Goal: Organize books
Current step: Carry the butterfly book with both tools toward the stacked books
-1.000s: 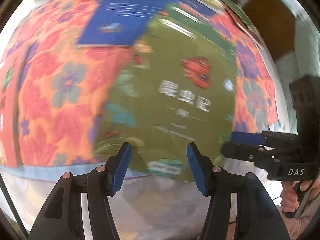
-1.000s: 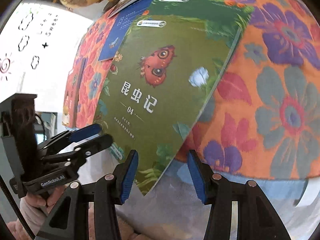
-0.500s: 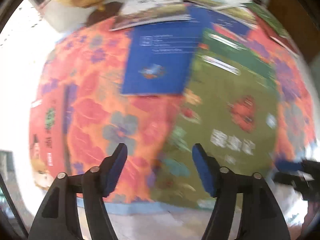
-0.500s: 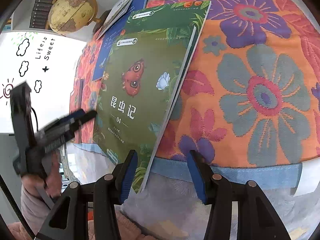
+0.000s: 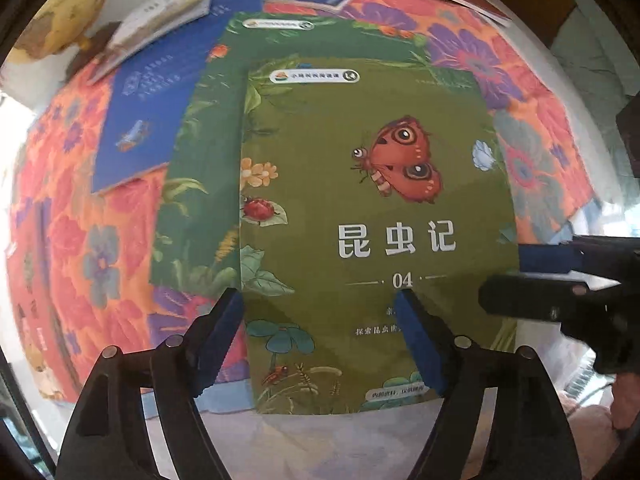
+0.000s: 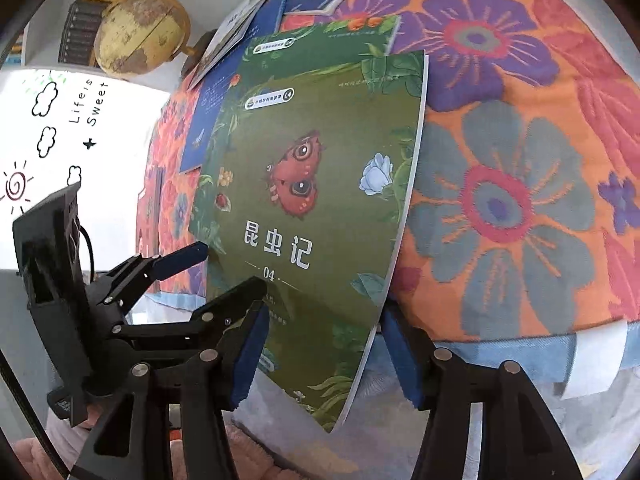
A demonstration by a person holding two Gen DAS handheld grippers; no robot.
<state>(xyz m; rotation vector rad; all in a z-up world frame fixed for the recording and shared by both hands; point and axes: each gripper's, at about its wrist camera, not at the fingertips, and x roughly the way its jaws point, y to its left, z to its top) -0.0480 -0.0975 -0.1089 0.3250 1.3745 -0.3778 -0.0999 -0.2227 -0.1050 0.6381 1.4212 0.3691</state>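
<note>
A green book with a red butterfly on its cover (image 5: 360,208) lies on top of a second green book (image 5: 200,160) on a floral tablecloth (image 5: 100,248). Its near edge overhangs the table's front. My left gripper (image 5: 320,340) points down over the book's lower left part. Its jaws are opening and the pads touch nothing. In the right wrist view the left gripper (image 6: 216,276) straddles the book's (image 6: 320,200) left edge. My right gripper (image 6: 324,360) is at the overhanging corner. Its jaws are opening with the corner between them, unpressed.
A blue book (image 5: 160,100) lies partly under the green ones, with several more books along the far side. A red book (image 5: 32,280) sits at the left edge. A globe (image 6: 140,36) stands at the far left corner. A white tag (image 6: 596,360) hangs off the cloth's front hem.
The left gripper swung left, then came back over the butterfly book, its jaws spreading wider. The right jaws widened a little. The book now lies straighter on the green one beneath.
</note>
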